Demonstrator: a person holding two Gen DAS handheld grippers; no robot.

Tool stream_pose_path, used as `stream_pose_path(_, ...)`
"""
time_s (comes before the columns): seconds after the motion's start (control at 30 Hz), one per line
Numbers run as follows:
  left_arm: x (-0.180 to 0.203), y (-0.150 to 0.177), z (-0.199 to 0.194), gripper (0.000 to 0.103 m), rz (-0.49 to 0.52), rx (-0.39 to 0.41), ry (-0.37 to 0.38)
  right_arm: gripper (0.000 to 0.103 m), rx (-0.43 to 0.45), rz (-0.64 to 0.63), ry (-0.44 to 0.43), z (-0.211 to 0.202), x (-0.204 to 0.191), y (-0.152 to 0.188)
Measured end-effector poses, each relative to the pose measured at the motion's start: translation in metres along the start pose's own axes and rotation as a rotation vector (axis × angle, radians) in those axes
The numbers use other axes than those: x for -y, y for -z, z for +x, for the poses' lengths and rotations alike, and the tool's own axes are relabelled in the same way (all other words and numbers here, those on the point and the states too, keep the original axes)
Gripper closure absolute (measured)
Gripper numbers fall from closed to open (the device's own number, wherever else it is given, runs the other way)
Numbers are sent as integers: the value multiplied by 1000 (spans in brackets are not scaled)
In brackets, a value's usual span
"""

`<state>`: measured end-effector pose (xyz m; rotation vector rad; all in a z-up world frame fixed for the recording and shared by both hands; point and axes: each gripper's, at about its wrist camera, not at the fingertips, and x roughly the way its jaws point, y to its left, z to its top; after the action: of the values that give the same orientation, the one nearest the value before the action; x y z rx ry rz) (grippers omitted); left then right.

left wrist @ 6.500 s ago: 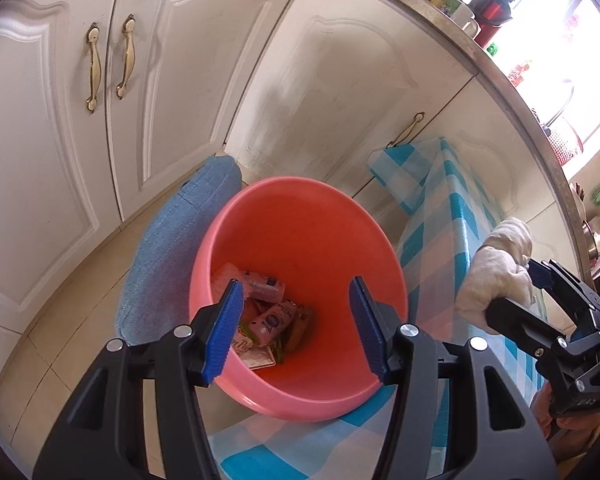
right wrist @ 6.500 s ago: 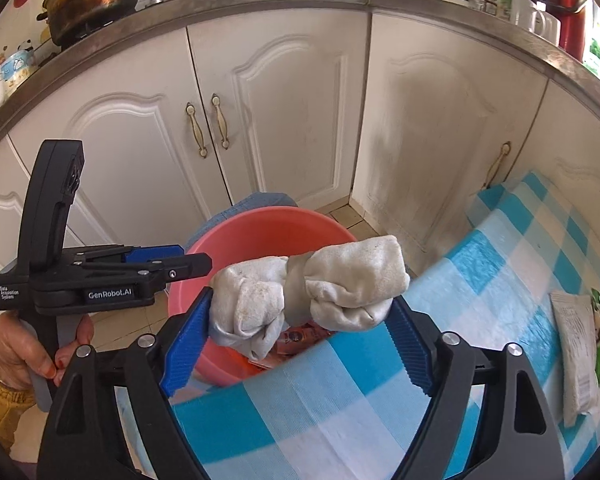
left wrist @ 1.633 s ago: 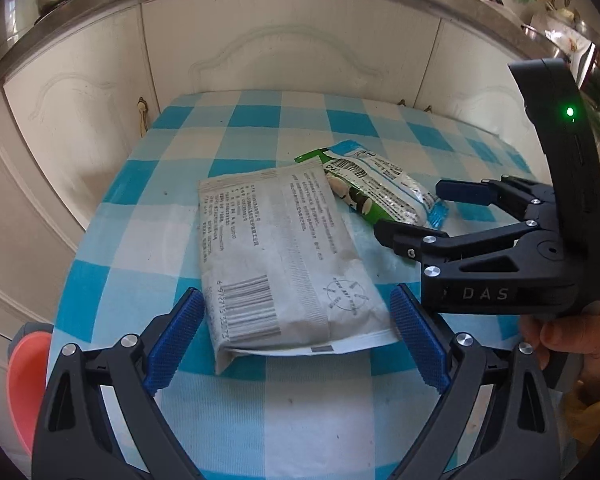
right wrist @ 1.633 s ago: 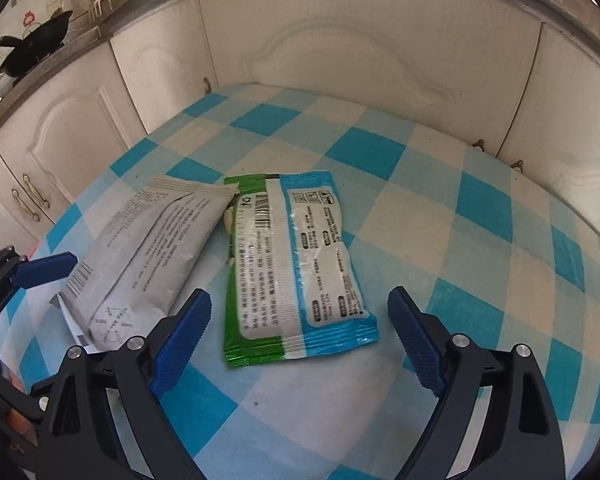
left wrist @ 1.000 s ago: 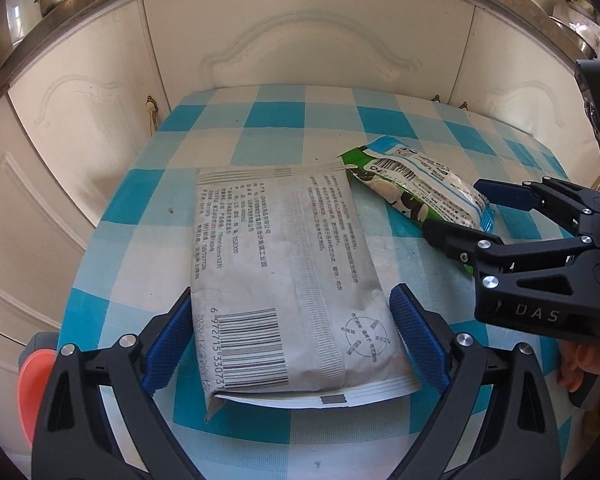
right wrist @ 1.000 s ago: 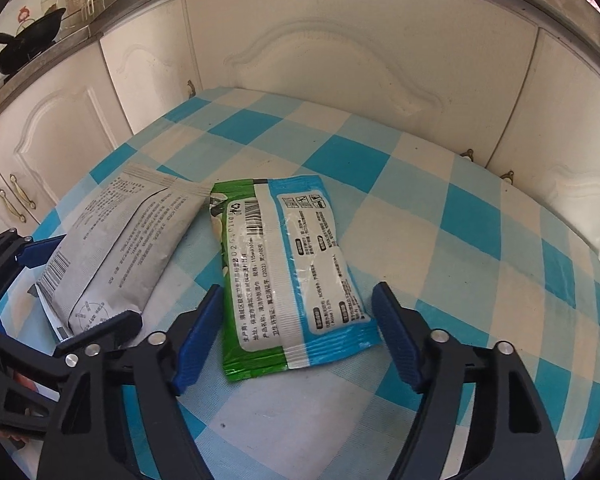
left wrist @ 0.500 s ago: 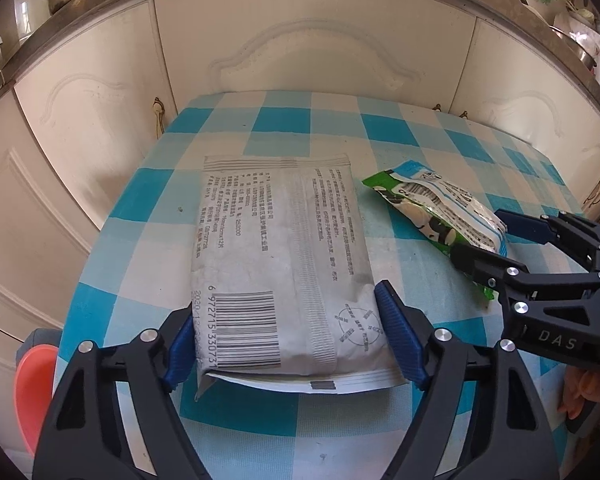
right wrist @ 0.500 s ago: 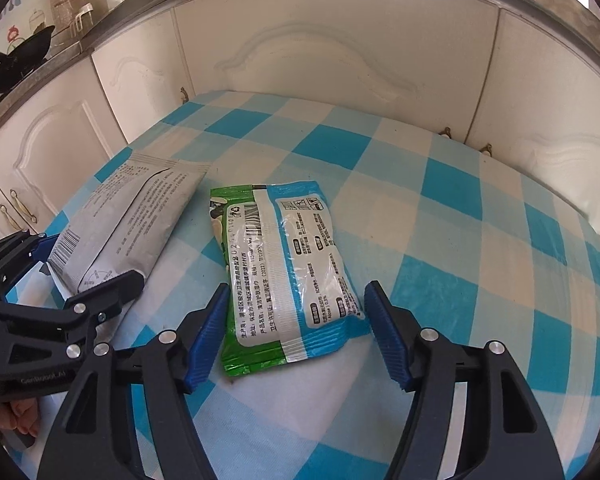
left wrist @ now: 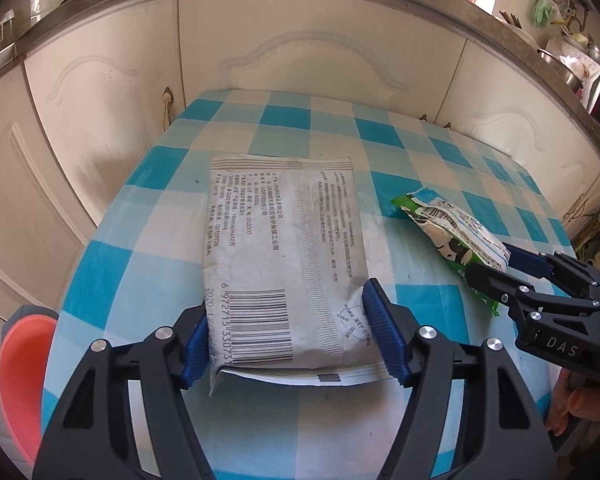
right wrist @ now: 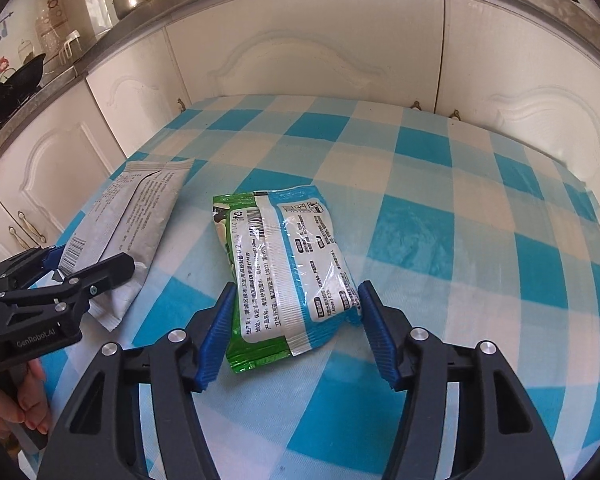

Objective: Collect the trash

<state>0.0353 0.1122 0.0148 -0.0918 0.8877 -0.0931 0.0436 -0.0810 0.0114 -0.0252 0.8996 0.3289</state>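
beside left view's table, red bin

My left gripper pinched the grey packet on the checkered tablecloth, green packet lying nearby.

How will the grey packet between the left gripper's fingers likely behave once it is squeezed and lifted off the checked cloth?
The grey packet lies flat and thin, so it probably weighs little. Pinched at its near end by the left gripper, the far end will likely droop. Its smooth printed film may slip or buckle between the pads.
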Motion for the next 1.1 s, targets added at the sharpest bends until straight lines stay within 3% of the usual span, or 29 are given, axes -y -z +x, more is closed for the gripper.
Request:
stream_pose_path(0.03,-2,1,-4,40,-7,5,6,43,3,4,-1,-3,-1,3)
stream_pose_path(0.07,-4,2,-8,52,-15,11,8,43,6,8,-3,-5,-2,6)
stream_pose_path(0.33,-12,16,-21,51,-25,-14,75,44,24,41,-6,-29,-8,31)
stream_pose_path(0.4,-9,17,-21,46,0,-26,82,44,31,52,-3,-38,-8,38)
stream_pose_path(0.47,-3,19,-19,27,48,-39,63,44,40,66,2,-48,-6,46)
stream_pose_path(0.5,1,19,-18,23,69,-37,32,44,42,71,3,-53,-6,49)
stream_pose_path(0.63,15,16,-11,12,129,-49,-11,44,49,84,16,-70,-3,60)
stream_pose_path(0.77,31,8,2,9,199,-49,-99,43,59,97,30,-84,0,69)
stream_pose_path(0.87,35,2,9,9,214,-48,-122,43,64,105,40,-92,3,75)
stream_pose_path(1.0,34,2,9,11,200,-41,-109,43,65,114,44,-100,3,82)
stream_pose_path(1.03,31,2,8,19,182,-47,-79,43,65,117,43,-102,4,83)
stream_pose_path(1.1,27,3,6,22,155,-46,-55,43,63,122,36,-103,3,86)
